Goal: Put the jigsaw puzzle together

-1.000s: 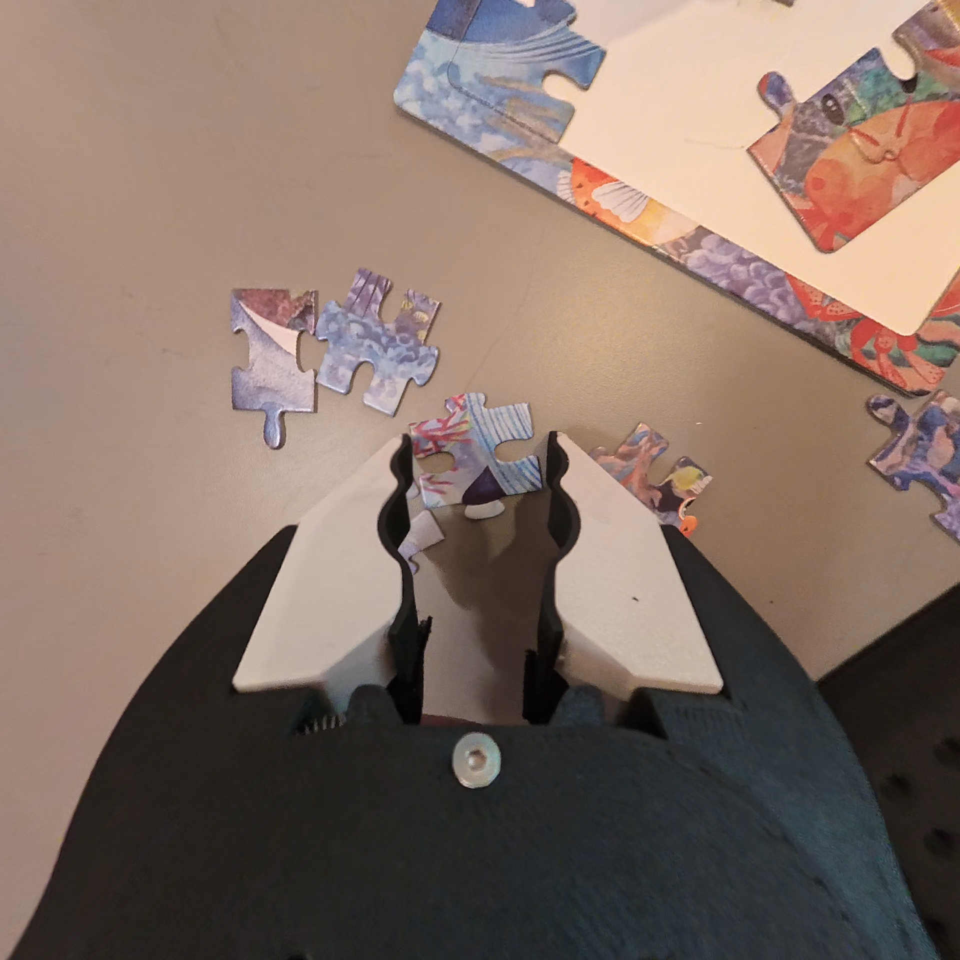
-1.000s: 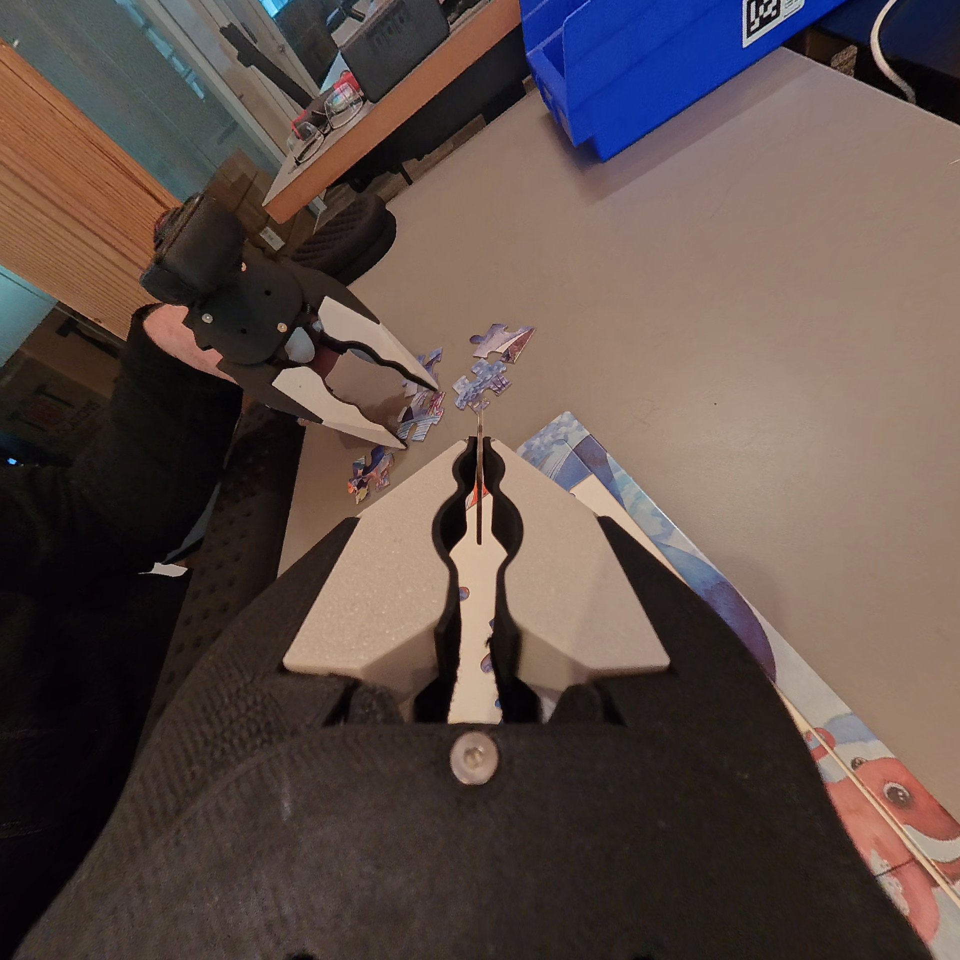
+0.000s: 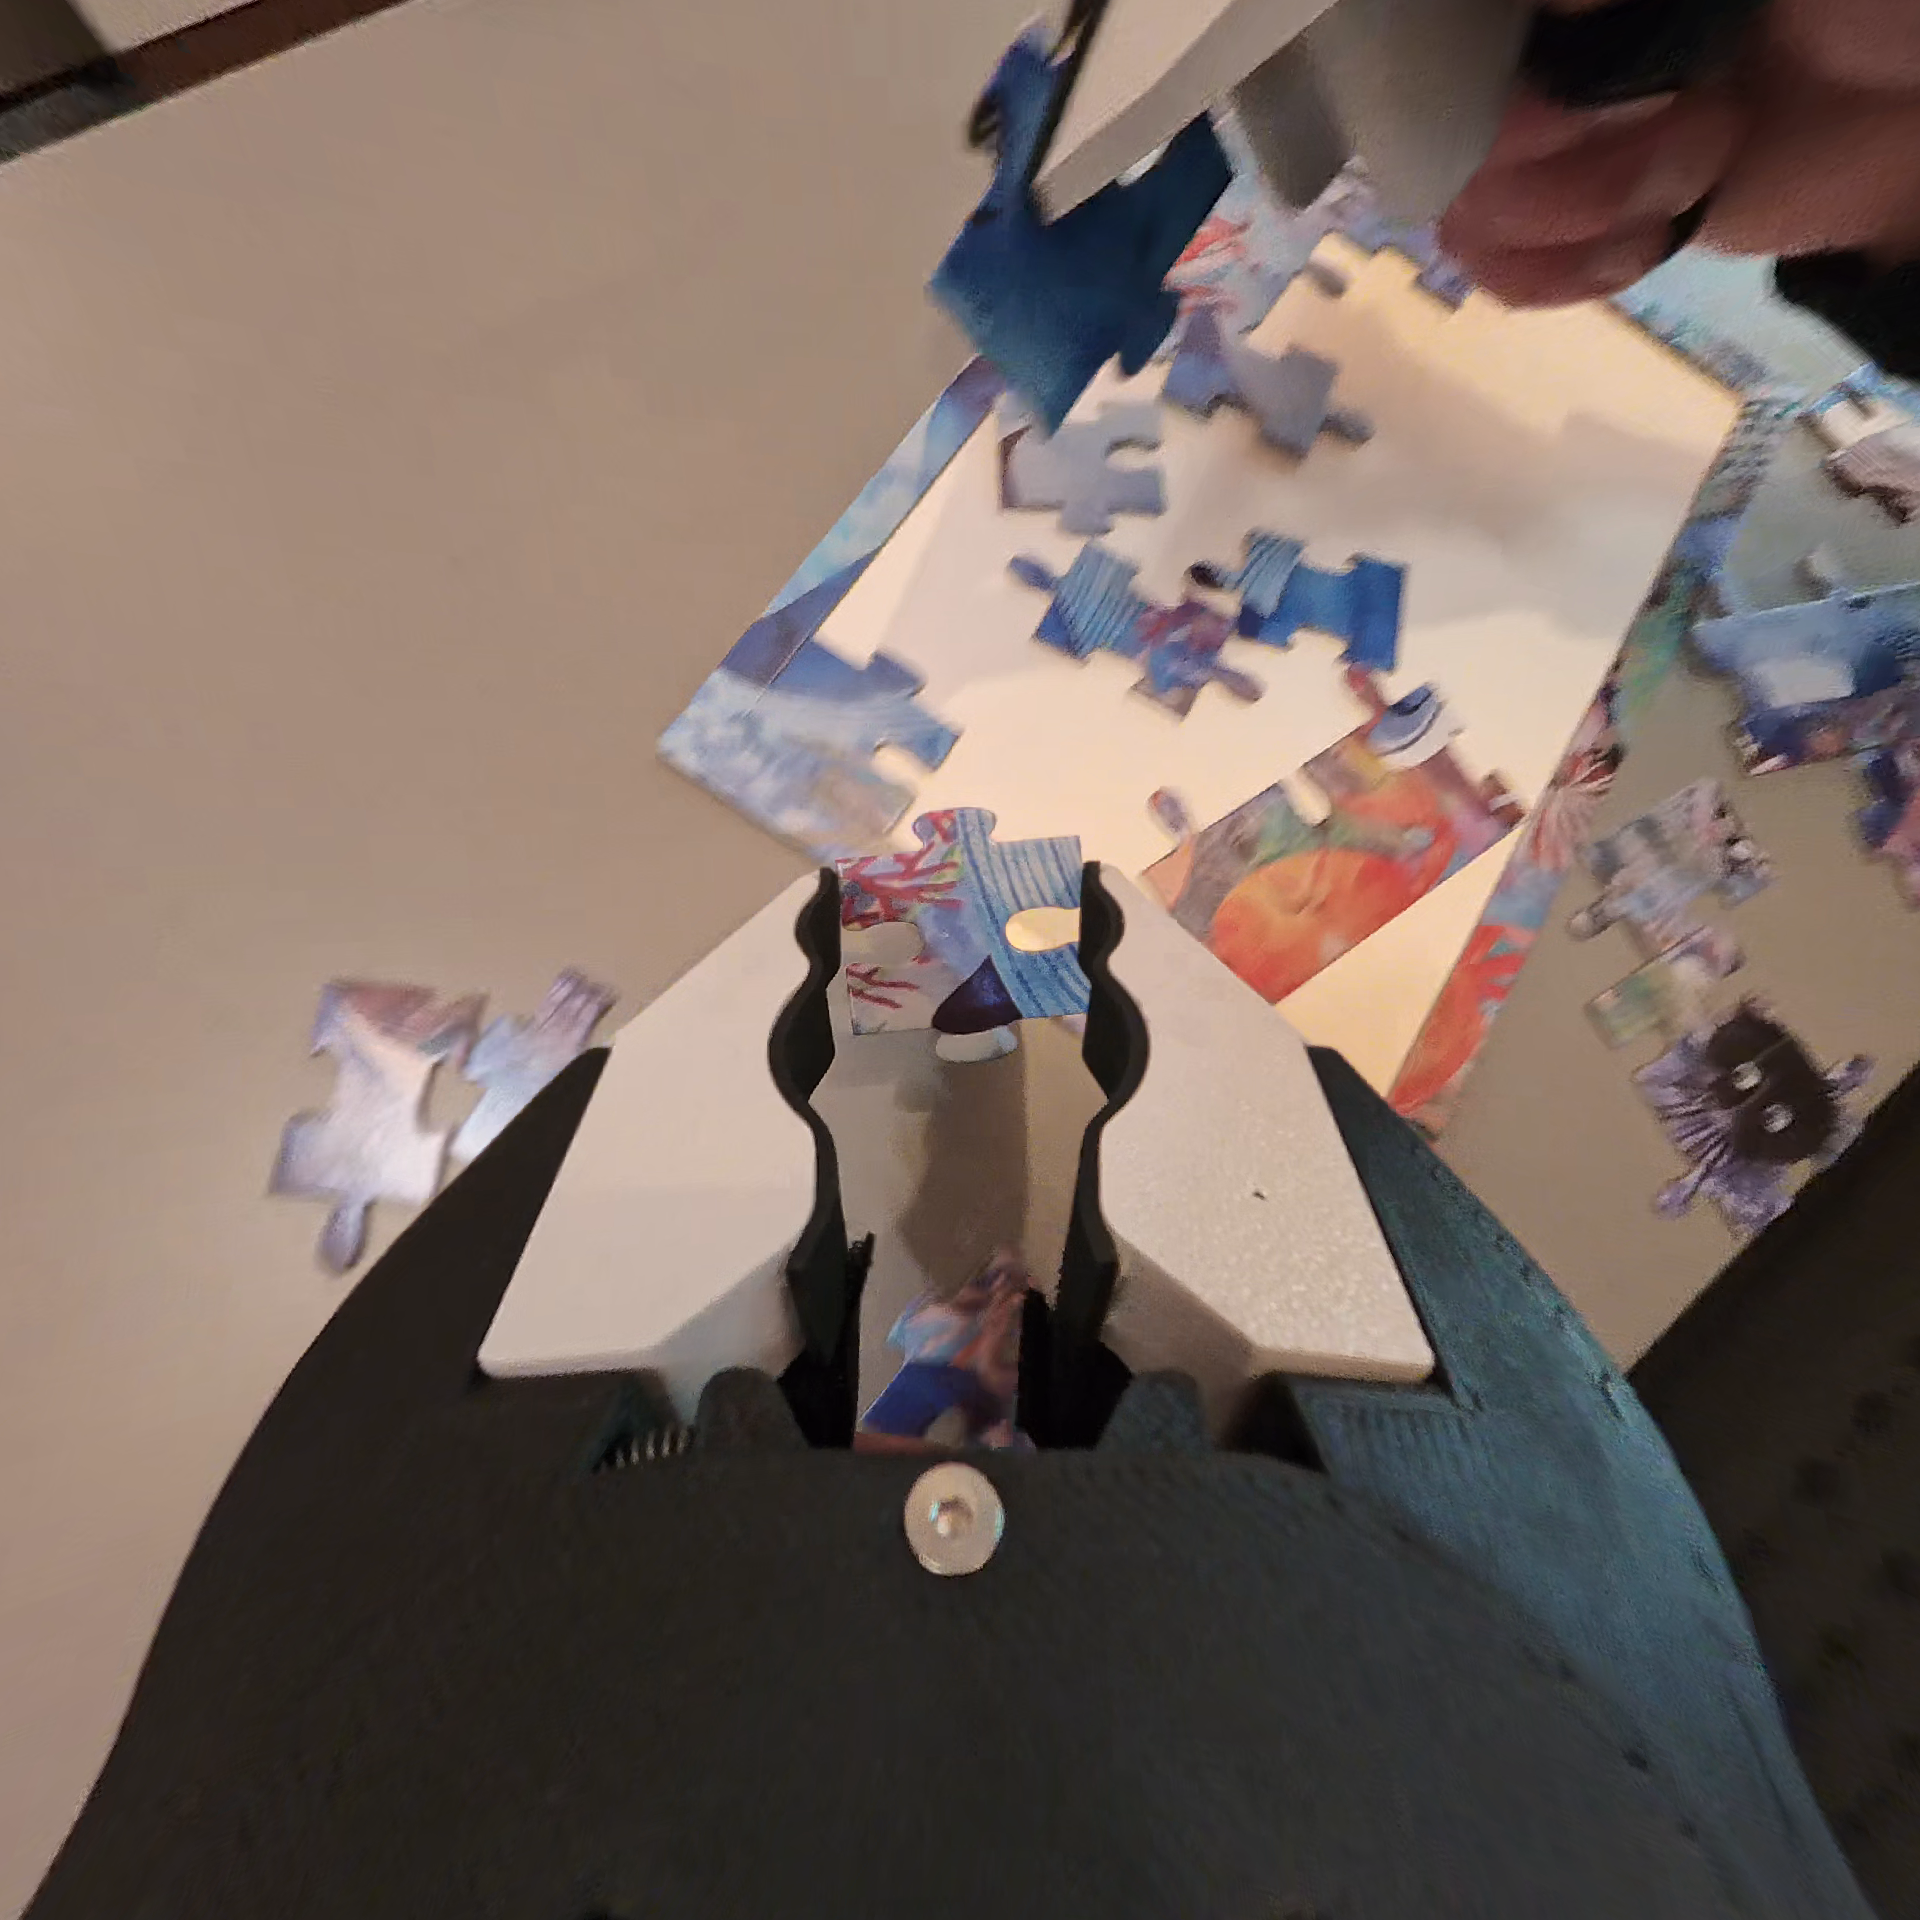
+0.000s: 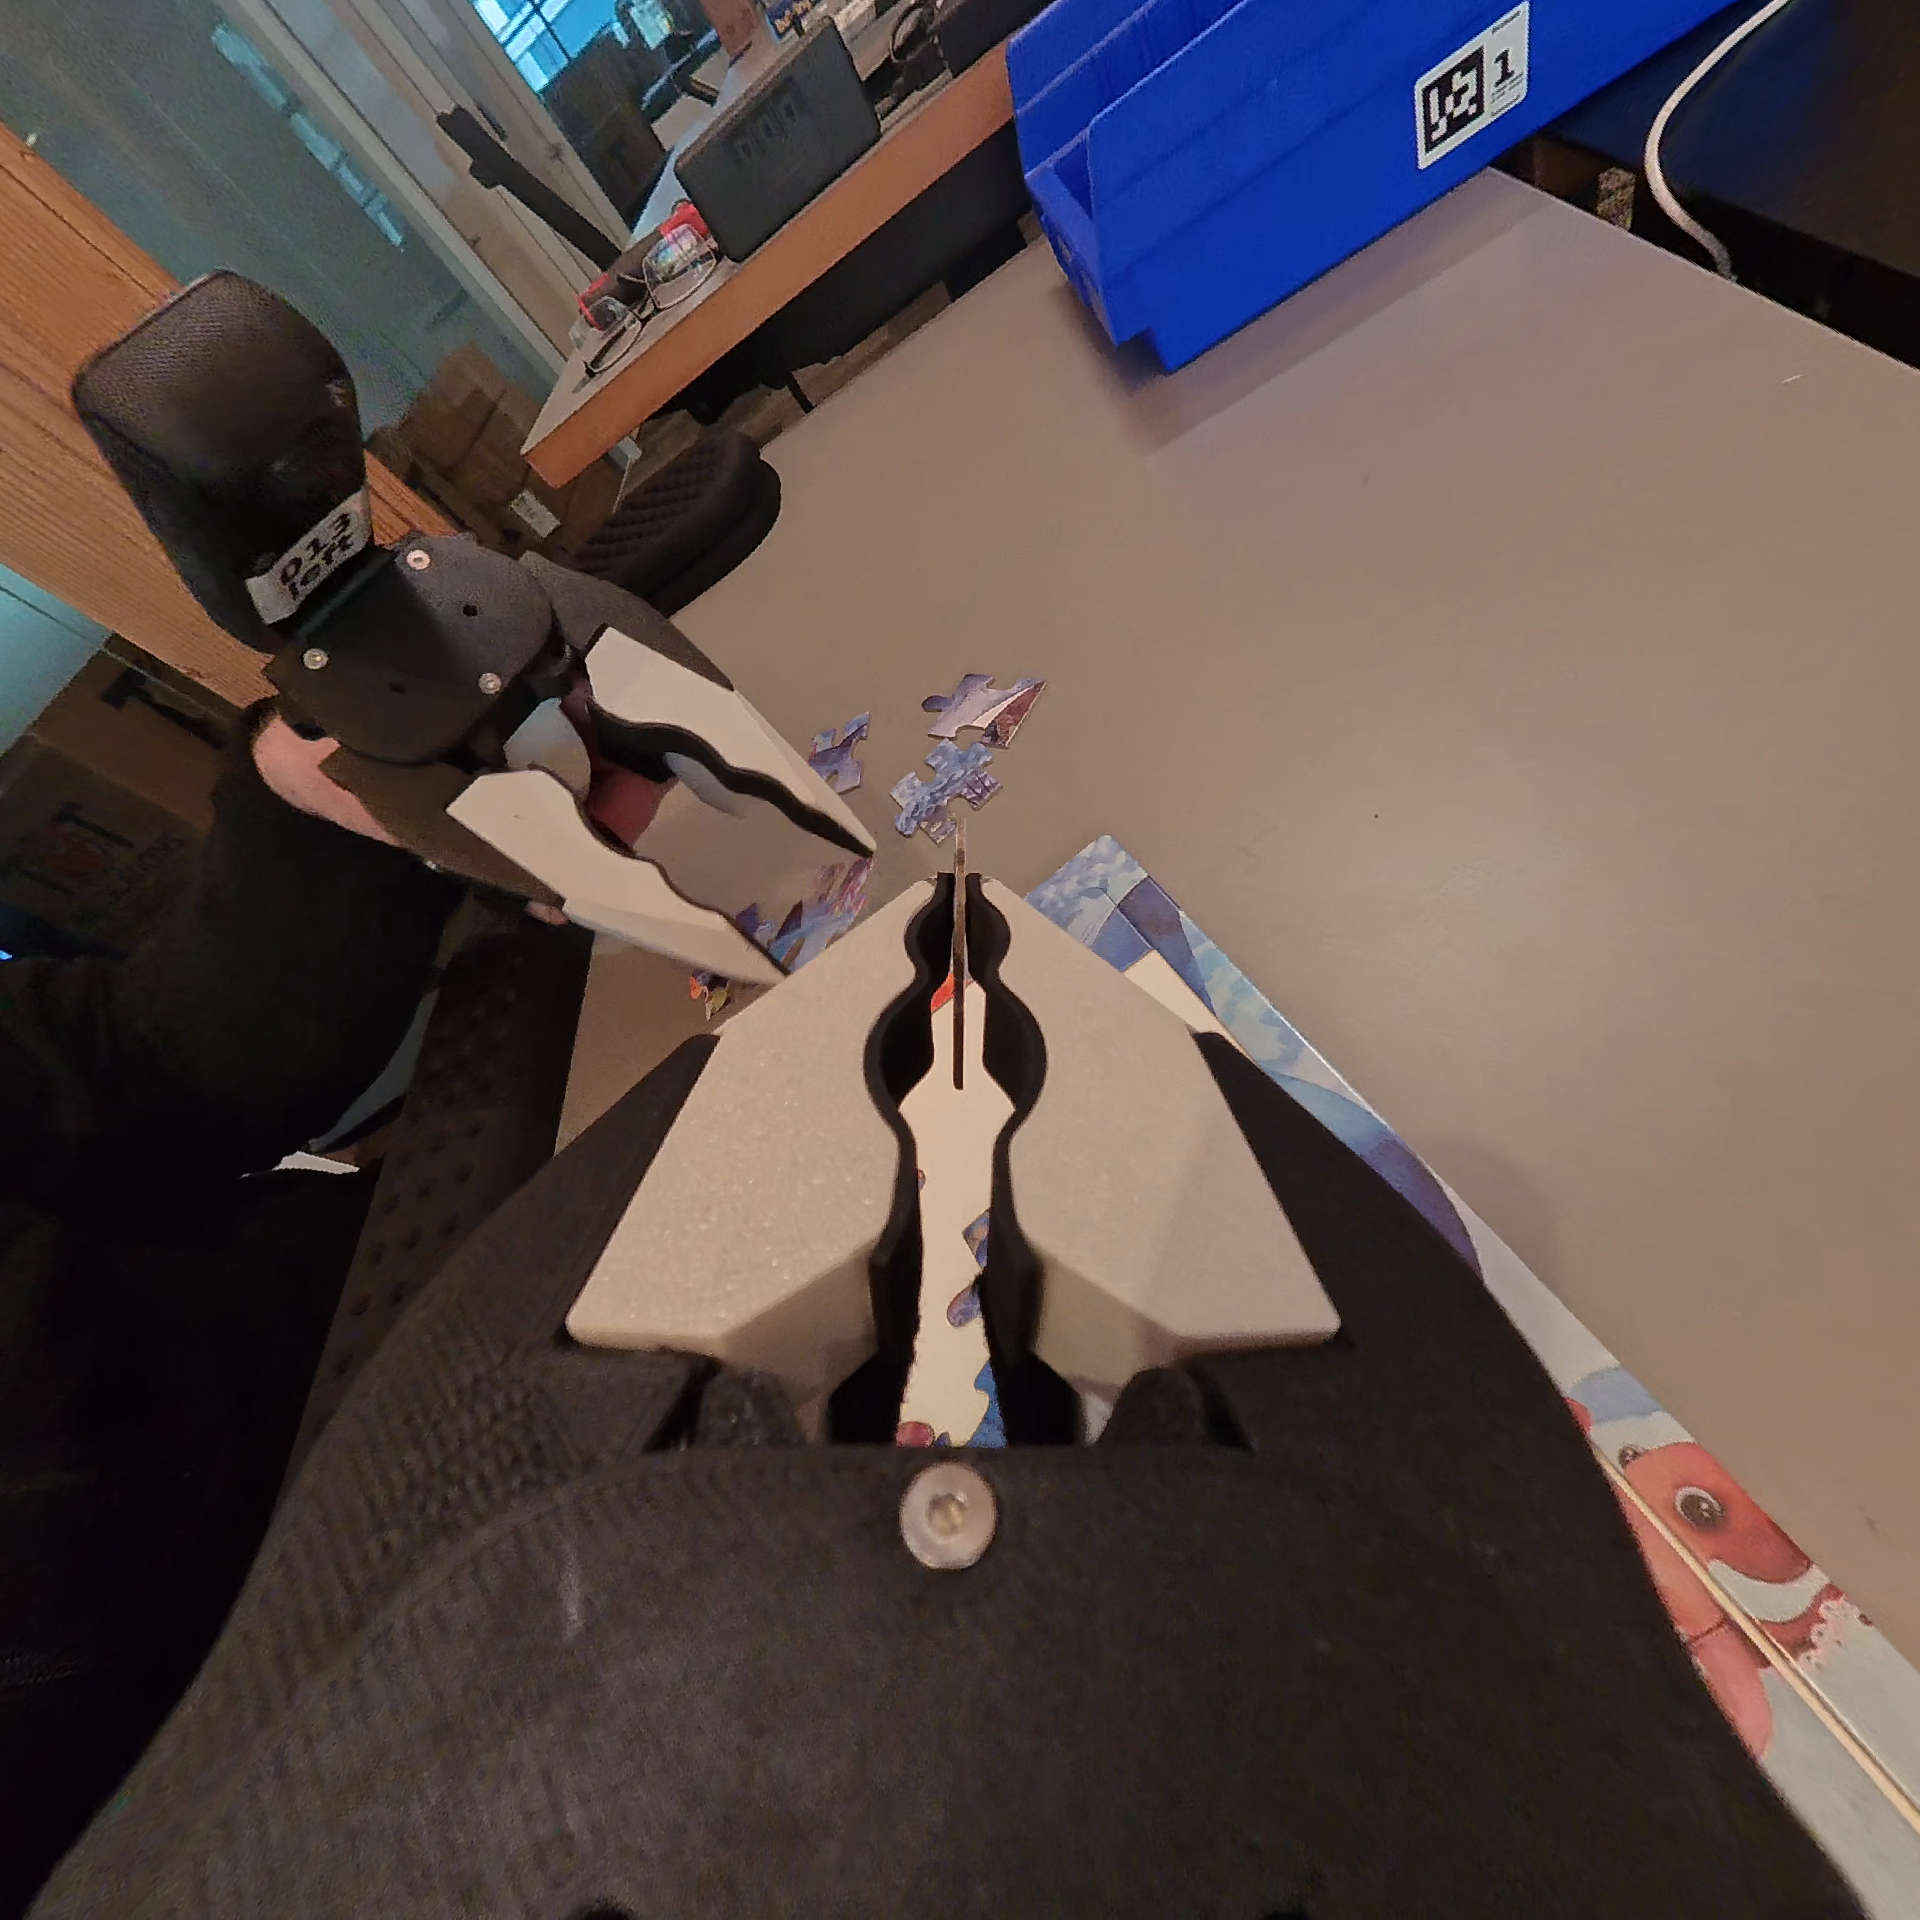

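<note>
My left gripper (image 3: 958, 894) is shut on a puzzle piece with red coral and blue stripes (image 3: 966, 935), gripped across its width and held above the table. It also shows in the right wrist view (image 4: 821, 909), with the piece at its tips. My right gripper (image 4: 958, 888) is shut on a puzzle piece seen edge-on (image 4: 957, 997). In the left wrist view that piece is dark blue (image 3: 1070, 270) and hangs over the puzzle tray (image 3: 821, 634). The tray has a printed sea border and a white floor. An orange fish piece (image 3: 1340, 883) lies in it.
Loose pieces lie on the grey table: a joined pair at the left (image 3: 416, 1101), some by the tray's right side (image 3: 1756, 1101), and a few ahead of the right gripper (image 4: 945, 790). Several blue pieces lie loose in the tray (image 3: 1216, 623). A blue bin (image 4: 1247, 187) stands at the far edge. About 10 cm separates my left fingertips from my right.
My left gripper has closed on the coral piece and lifted it off the table, tilting toward the tray. The right gripper, still shut on its piece, is now close to the left one.
</note>
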Demonstrator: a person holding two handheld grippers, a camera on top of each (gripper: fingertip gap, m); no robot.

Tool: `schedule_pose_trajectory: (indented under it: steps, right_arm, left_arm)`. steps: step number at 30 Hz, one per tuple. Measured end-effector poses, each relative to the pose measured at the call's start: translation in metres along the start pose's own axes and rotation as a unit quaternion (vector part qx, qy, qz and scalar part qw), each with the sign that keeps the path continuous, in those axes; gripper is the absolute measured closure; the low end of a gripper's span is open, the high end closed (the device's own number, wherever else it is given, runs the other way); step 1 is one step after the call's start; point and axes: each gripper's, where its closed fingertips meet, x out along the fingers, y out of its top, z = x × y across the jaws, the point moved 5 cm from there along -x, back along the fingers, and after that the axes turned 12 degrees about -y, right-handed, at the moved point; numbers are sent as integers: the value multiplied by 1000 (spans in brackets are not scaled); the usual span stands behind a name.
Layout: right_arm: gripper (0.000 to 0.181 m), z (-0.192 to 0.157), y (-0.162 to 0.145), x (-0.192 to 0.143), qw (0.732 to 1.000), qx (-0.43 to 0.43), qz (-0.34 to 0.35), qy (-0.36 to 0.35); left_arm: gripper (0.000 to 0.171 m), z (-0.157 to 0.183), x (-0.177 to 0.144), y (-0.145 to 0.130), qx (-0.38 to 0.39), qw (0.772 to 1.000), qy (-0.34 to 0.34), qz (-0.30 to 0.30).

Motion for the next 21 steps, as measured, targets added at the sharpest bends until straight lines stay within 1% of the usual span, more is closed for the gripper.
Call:
schedule_pose_trajectory:
  steps: [3,6,7,8,11,12,14,16,18,19,21]
  right_arm:
    - [181,0,0,0,1000,-1,0,-1]
    - [181,1,0,-1,1000,-1,0,-2]
    - [181,1,0,-2,1000,-1,1,-2]
    - [181,2,1,-3,1000,0,2,-2]
    - [181,4,2,-5,1000,2,6,-3]
    - [181,4,2,-6,1000,3,7,-4]
    - [181,5,3,-7,1000,3,8,-4]
    - [181,5,2,-7,1000,3,8,-3]
    - [181,4,2,-6,1000,2,7,-3]
    - [181,4,2,-6,1000,2,6,-2]
    - [181,3,1,-5,1000,0,4,-2]
  left_arm:
    - [127,15,25,10,-1,1000,-18,0]
    - [126,33,48,6,-1,998,-50,-23]
    - [123,38,54,2,1,997,-63,-32]
    - [117,43,56,-1,3,996,-77,-40]
    - [117,46,50,-4,21,994,-101,-47]
    - [118,44,46,-5,33,993,-100,-49]
    - [121,39,37,-4,79,991,-88,-59]
    - [119,38,33,-6,141,982,-83,-88]
    - [118,32,35,-7,198,970,-77,-123]
    - [116,29,38,-6,223,963,-74,-131]
    - [116,24,44,-4,250,953,-77,-152]
